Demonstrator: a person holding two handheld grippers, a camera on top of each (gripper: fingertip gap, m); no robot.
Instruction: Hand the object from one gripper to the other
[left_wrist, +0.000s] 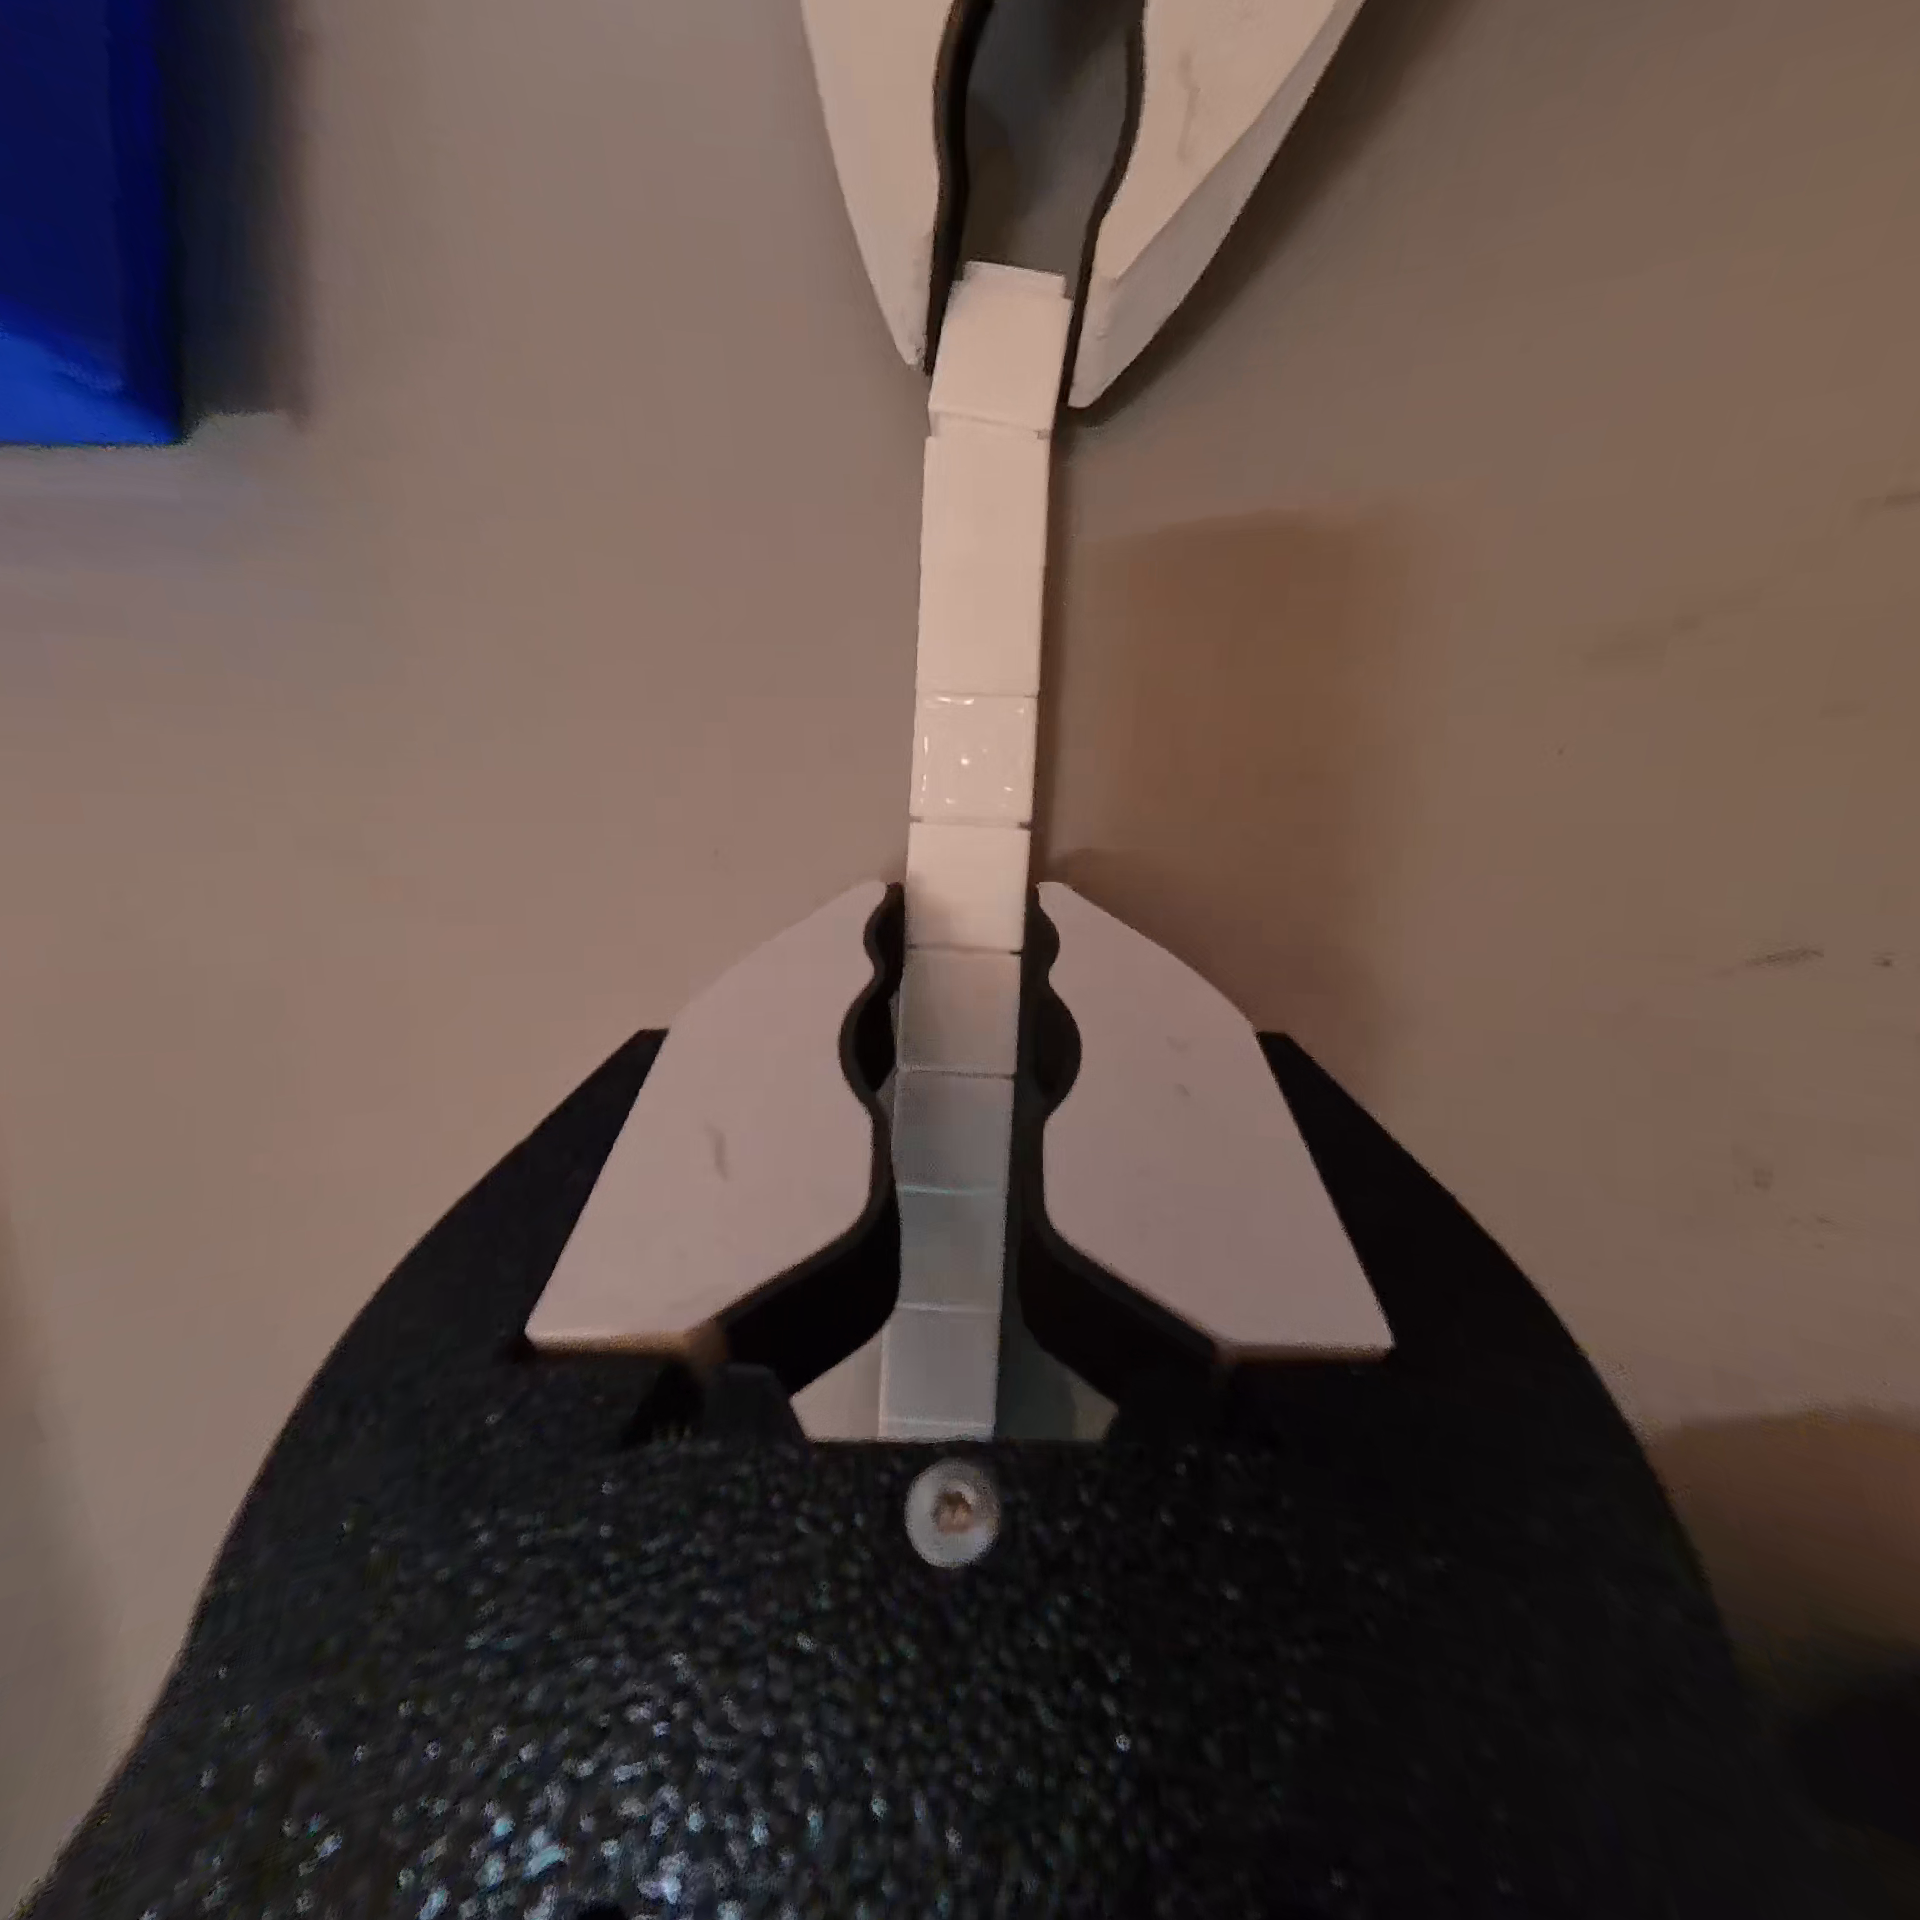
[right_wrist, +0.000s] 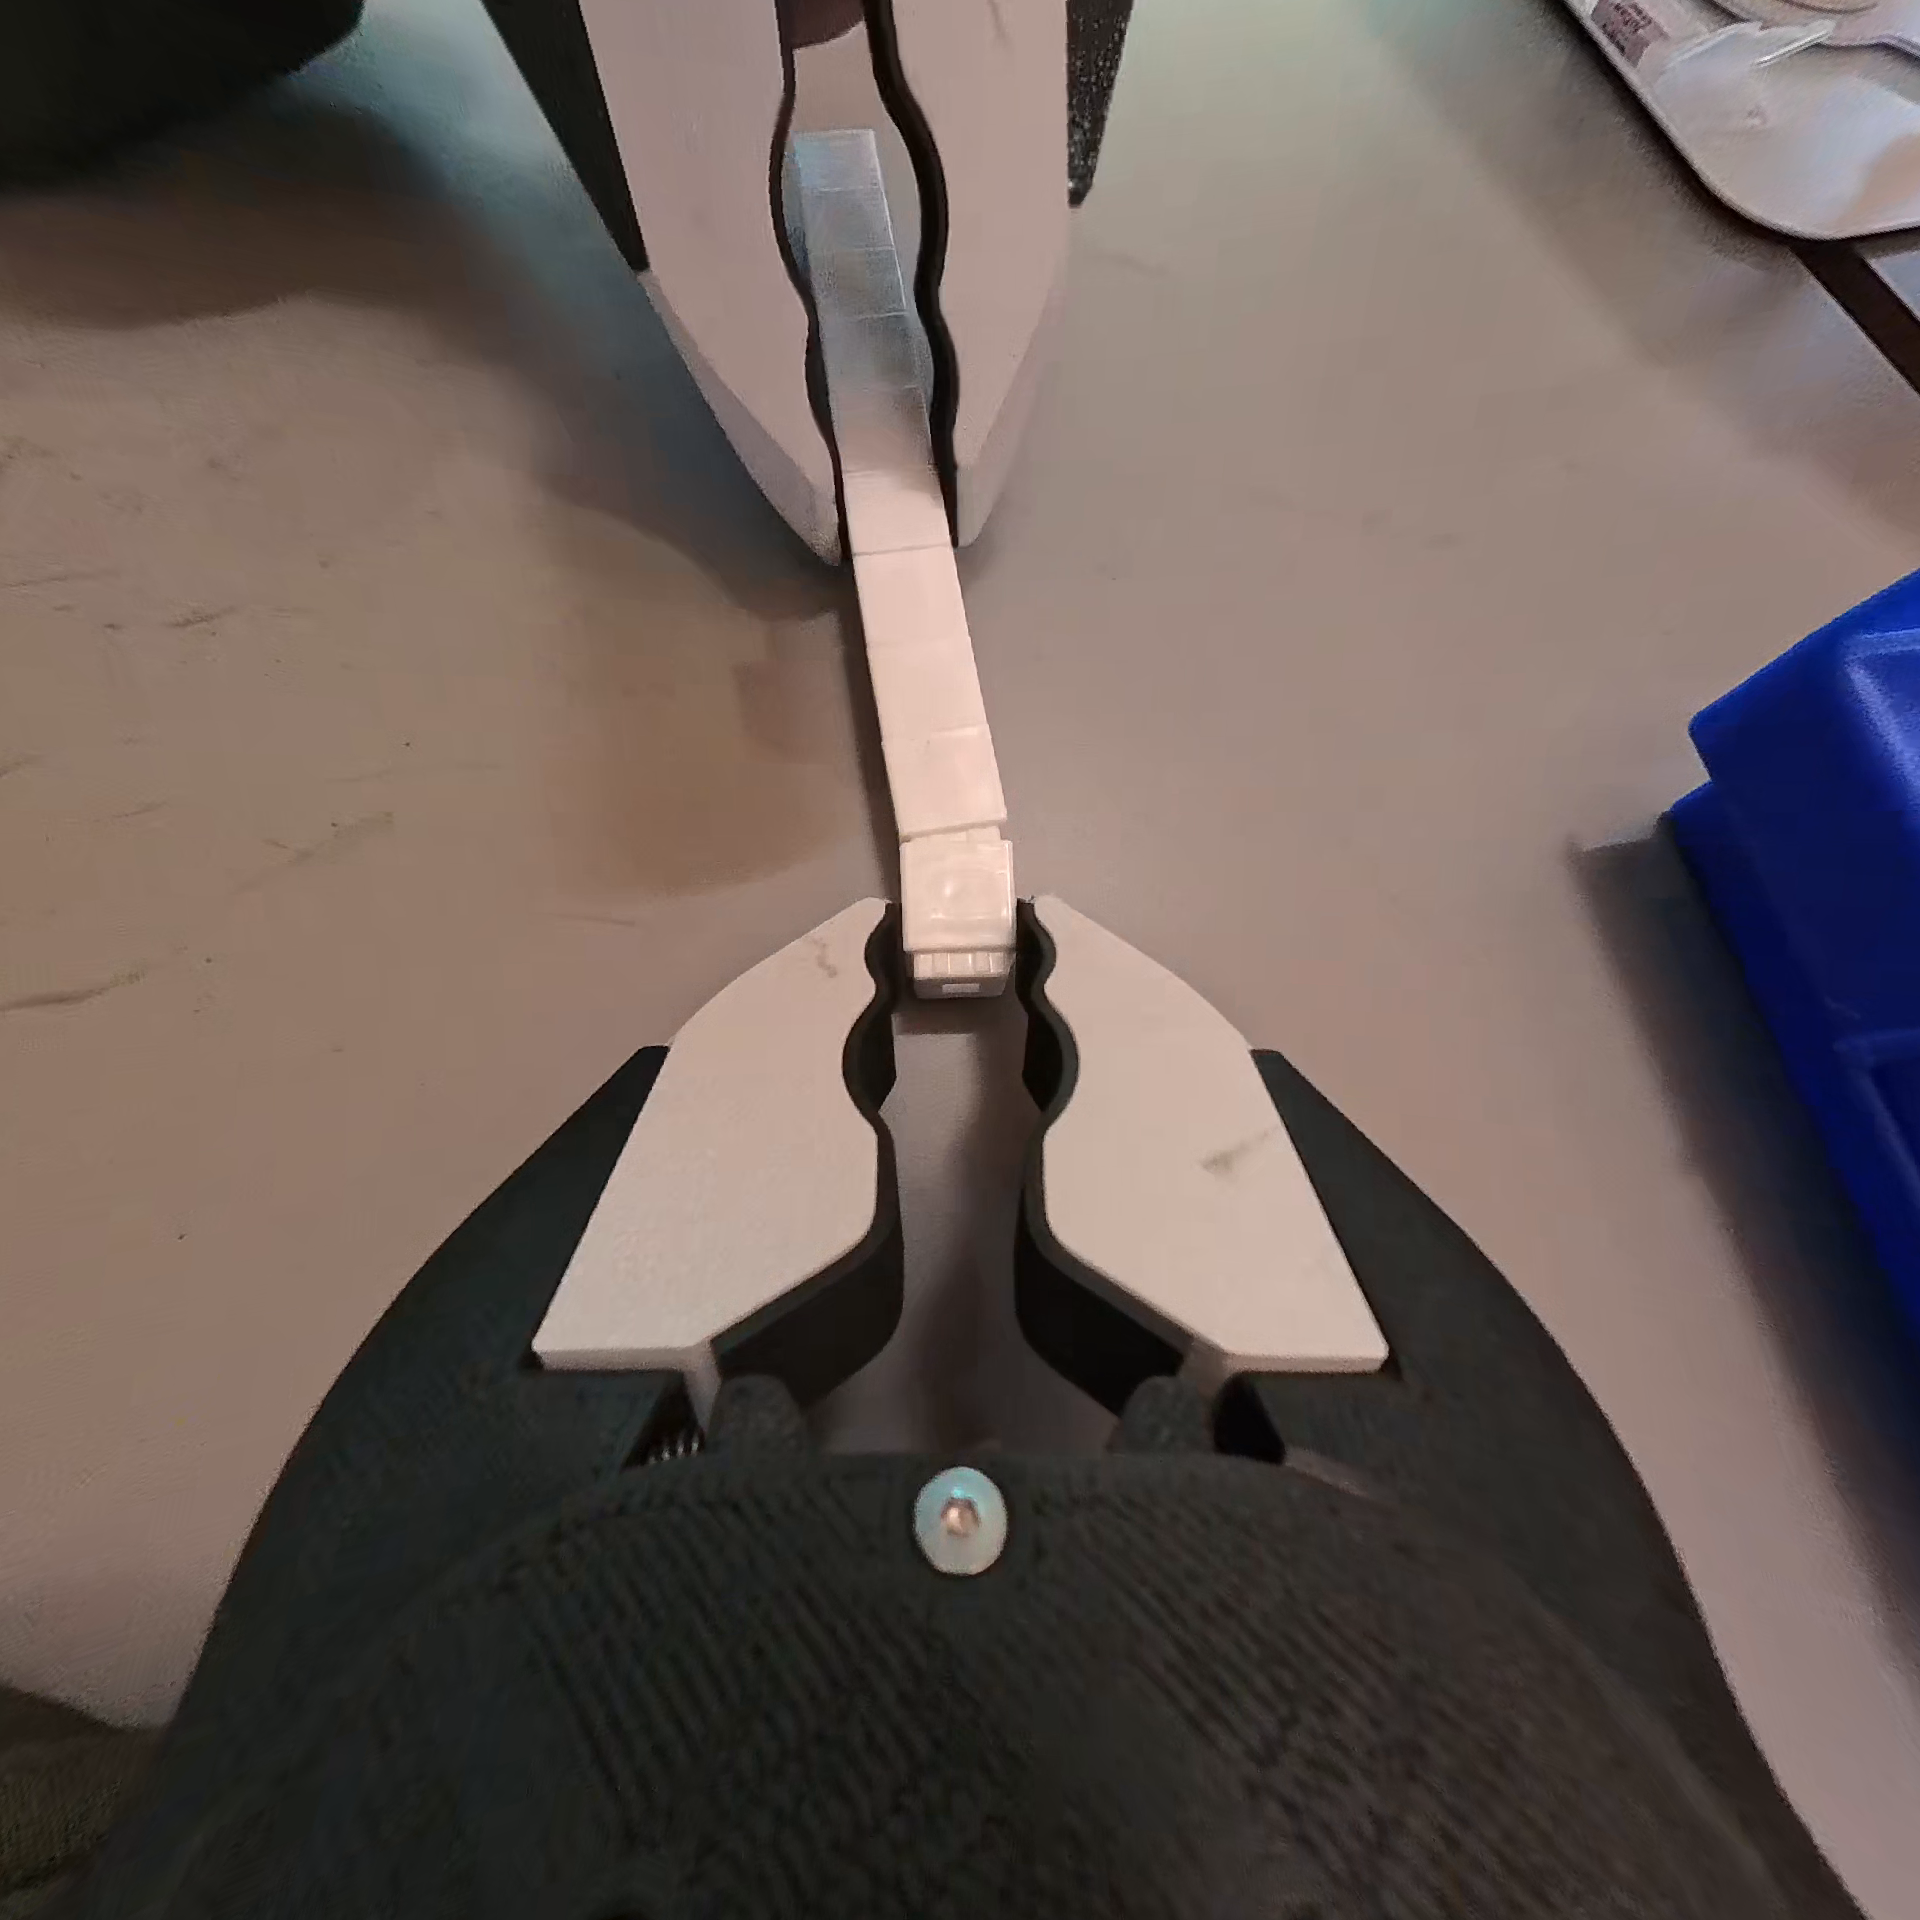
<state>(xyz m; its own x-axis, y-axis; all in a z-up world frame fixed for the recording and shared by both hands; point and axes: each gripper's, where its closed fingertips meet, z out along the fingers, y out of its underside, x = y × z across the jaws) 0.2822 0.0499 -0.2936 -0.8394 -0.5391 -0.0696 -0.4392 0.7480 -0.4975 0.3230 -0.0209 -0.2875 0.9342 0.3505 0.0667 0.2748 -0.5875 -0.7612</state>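
A long white bar of joined bricks (left_wrist: 977, 623) spans between my two grippers above the grey table. My left gripper (left_wrist: 968, 894) is shut on one end, with the bar running deep between its fingers. My right gripper (left_wrist: 1003, 379) comes from the opposite side, and its fingertips clamp the bar's far end. In the right wrist view, my right gripper (right_wrist: 956, 909) grips only the last brick of the bar (right_wrist: 930, 686) at its tips. The left gripper (right_wrist: 899, 545) holds the other end at the top of that view.
A blue bin (right_wrist: 1829, 935) stands on the table to the right in the right wrist view; it also shows at the upper left in the left wrist view (left_wrist: 83, 260). White plastic packaging (right_wrist: 1787, 114) lies by the table's edge at the top right.
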